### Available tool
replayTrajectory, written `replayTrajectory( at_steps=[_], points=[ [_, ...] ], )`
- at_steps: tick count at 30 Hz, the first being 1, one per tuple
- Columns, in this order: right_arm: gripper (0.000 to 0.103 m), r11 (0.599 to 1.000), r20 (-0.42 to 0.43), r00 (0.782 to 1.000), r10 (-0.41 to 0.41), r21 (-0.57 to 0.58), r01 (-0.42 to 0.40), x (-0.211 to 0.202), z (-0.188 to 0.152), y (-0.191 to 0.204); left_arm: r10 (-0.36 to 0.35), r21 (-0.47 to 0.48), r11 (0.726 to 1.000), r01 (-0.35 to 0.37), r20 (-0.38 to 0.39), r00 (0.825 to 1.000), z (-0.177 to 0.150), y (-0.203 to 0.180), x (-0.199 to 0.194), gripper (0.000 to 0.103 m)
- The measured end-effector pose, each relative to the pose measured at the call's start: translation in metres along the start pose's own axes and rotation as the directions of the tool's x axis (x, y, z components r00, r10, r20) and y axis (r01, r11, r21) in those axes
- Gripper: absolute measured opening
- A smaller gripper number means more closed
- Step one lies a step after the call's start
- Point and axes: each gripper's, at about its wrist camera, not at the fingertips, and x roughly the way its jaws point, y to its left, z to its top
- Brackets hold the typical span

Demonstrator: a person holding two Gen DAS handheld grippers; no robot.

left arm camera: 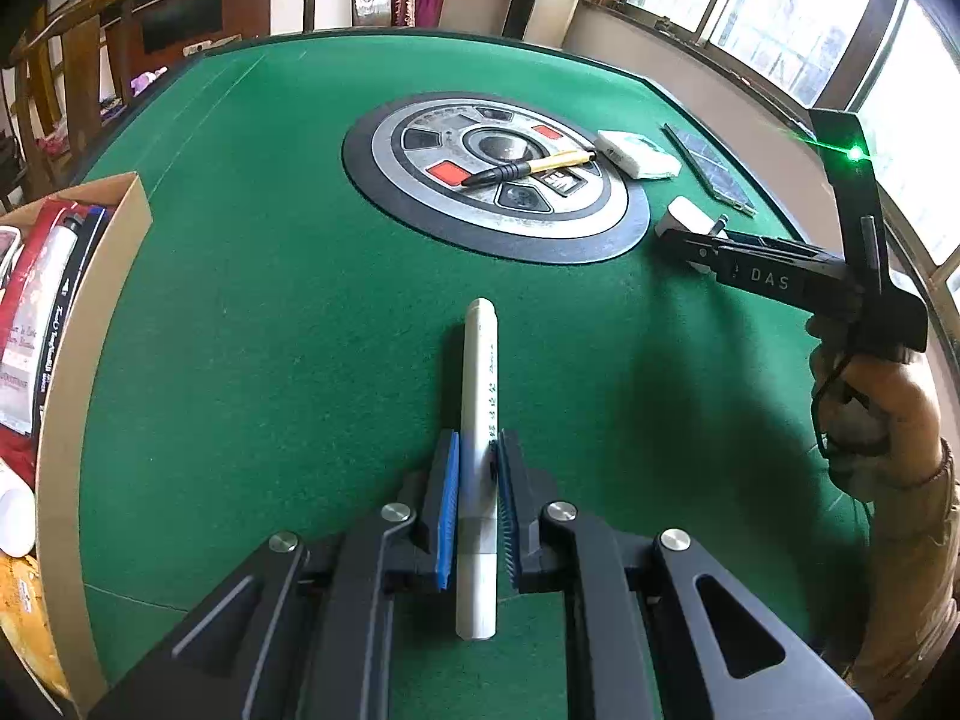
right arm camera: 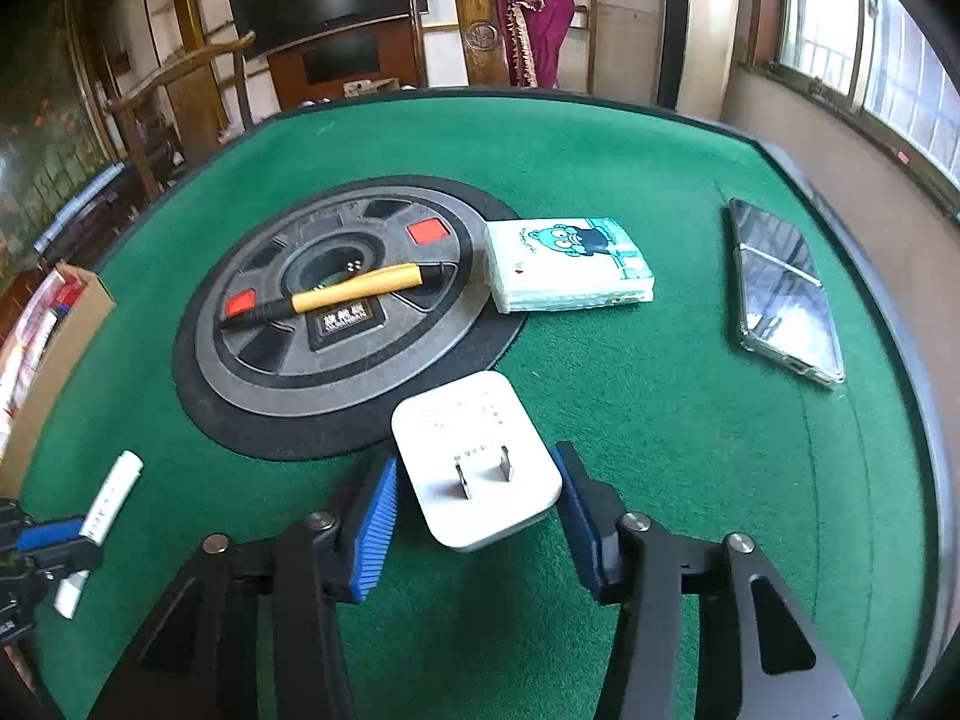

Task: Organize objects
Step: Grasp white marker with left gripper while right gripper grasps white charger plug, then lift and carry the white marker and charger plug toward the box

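My left gripper [left arm camera: 477, 480] is shut on a white tube [left arm camera: 480, 372] that lies along its fingers just above the green felt; the right wrist view has the same tube [right arm camera: 111, 498] at the far left. A white plug charger [right arm camera: 474, 468] lies flat on the felt with its prongs up. My right gripper [right arm camera: 477, 498] straddles it, blue pads [right arm camera: 378, 528] close at both sides, a thin gap on the left, so it stands open. In the left wrist view the right gripper [left arm camera: 690, 246] hangs over the charger [left arm camera: 684, 213].
A yellow-and-black pen [right arm camera: 342, 294] lies on the round centre panel [right arm camera: 252, 372]. Beyond it are a tissue pack [right arm camera: 564, 264] and a phone [right arm camera: 786, 294] near the right rim. A cardboard box [left arm camera: 90, 360] with several items stands at the left edge. A person's hand [left arm camera: 882, 420] holds the right gripper.
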Motion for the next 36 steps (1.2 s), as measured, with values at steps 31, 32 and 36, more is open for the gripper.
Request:
replayTrajectory(
  at_steps=[31,32,36],
  points=[
    [0.047,0.979,0.127,0.971,0.202,-0.017,-0.201,-0.047,-0.003,0.039,0.077,0.032,0.996,-0.078,0.02,0.997,-0.009,-0.016,-0.005,0.012],
    [0.047,0.977,0.128,0.969,0.212,-0.013,-0.212,-0.047,-0.004,0.041,0.07,0.023,0.997,-0.071,0.031,0.997,-0.01,-0.014,-0.008,0.012],
    [0.047,0.974,0.118,0.967,0.226,-0.022,-0.225,-0.044,-0.008,0.048,0.053,-0.007,0.999,-0.053,0.055,0.997,-0.014,-0.008,-0.02,0.012]
  ],
)
